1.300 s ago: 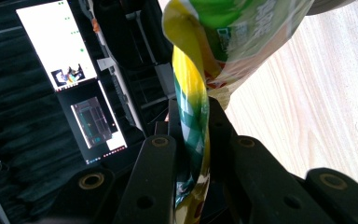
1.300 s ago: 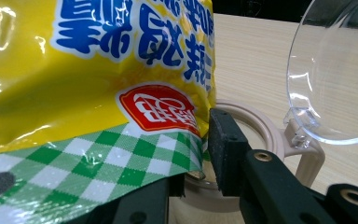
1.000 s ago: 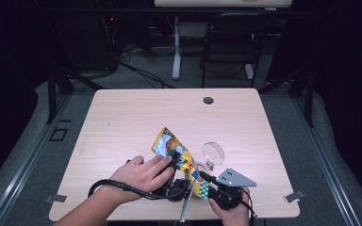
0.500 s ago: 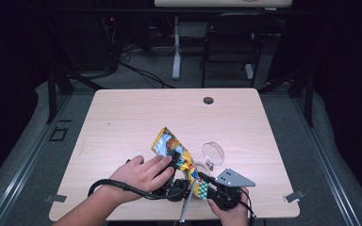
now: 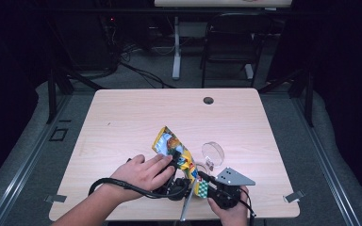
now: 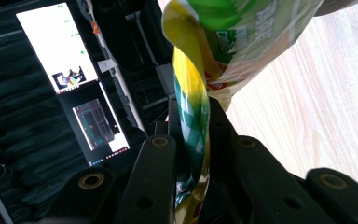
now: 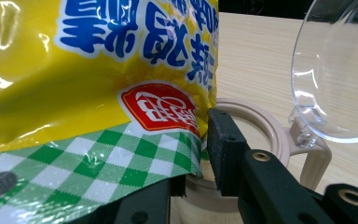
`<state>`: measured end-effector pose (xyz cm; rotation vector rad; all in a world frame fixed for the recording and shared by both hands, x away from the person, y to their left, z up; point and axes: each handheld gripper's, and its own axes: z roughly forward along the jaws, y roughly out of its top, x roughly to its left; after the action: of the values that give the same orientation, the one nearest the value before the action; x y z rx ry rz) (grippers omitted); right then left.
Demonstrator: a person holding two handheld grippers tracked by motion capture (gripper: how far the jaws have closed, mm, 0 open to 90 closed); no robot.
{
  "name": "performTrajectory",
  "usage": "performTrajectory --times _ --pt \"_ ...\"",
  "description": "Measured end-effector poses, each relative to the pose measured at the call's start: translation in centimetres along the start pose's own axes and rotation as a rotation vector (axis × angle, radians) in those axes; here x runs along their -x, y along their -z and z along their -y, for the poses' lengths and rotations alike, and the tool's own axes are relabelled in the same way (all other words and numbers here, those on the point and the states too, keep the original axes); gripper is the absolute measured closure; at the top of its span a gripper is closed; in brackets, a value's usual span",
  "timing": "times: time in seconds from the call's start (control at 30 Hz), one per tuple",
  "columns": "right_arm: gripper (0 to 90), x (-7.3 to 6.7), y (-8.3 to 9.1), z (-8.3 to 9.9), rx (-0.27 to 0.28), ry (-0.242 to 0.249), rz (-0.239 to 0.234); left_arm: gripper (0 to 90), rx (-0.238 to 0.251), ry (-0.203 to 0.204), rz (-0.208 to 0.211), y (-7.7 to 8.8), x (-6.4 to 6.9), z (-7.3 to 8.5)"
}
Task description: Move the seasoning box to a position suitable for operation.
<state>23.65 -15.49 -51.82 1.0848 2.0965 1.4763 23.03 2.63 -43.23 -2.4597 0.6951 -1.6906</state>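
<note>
Bag (image 5: 173, 149) has not moved since the earlier frame. Left claw (image 6: 192, 140) is clamped tight on its edge. Right claw (image 7: 193, 154) is closed on its checked corner, the lidded cup (image 7: 261, 135) just behind.

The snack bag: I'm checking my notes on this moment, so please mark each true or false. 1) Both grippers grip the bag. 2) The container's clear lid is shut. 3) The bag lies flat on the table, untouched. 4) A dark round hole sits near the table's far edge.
1) True: the left gripper is clamped on the snack bag, and the right gripper grips its checked end.
2) False: the clear lid stands swung open above the beige container.
3) False: the bag is held up between the two grippers.
4) True: the hole is in the table.
</note>
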Motion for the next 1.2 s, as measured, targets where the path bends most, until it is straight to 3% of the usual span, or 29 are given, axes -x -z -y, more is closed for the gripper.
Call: performTrajectory --times 0.23,0.37,0.57,0.67,0.73,0.87,0.97,1.07,1.2 --pt "77.8 0.3 -0.1 -0.1 0.006 -0.015 0.0 84.8 -0.005 0.011 0.007 -0.1 -0.1 0.0" --pt "77.8 0.4 -0.1 -0.1 0.005 -0.013 0.001 84.8 -0.002 -0.007 -0.01 -0.2 -0.2 -0.1" --pt "77.8 0.5 0.0 -0.1 0.007 -0.011 0.004 84.8 0.005 0.011 0.009 -0.2 -0.2 -0.2" --pt "77.8 0.5 0.3 0.0 0.0 0.001 0.01 84.8 0.01 -0.006 0.002 -0.1 -0.4 -0.3" --pt "77.8 0.6 0.4 0.0 -0.001 0.001 0.012 84.8 0.016 0.011 0.01 -0.1 -0.3 -0.4" --pt "77.9 0.5 0.8 0.1 -0.006 0.003 0.014 84.8 0.019 -0.007 0.003 0.0 -0.5 -0.6" --pt "77.9 0.4 1.0 0.1 -0.011 0.008 0.018 84.8 0.025 0.015 0.021 0.1 -0.4 -0.7" --pt "77.9 0.4 1.2 0.1 -0.009 0.0 0.016 84.8 0.028 0.008 0.007 0.1 -0.4 -0.7" --pt "78.1 0.4 1.1 0.1 -0.01 -0.007 0.011 84.8 0.019 0.007 0.021 0.1 -0.5 -0.8"
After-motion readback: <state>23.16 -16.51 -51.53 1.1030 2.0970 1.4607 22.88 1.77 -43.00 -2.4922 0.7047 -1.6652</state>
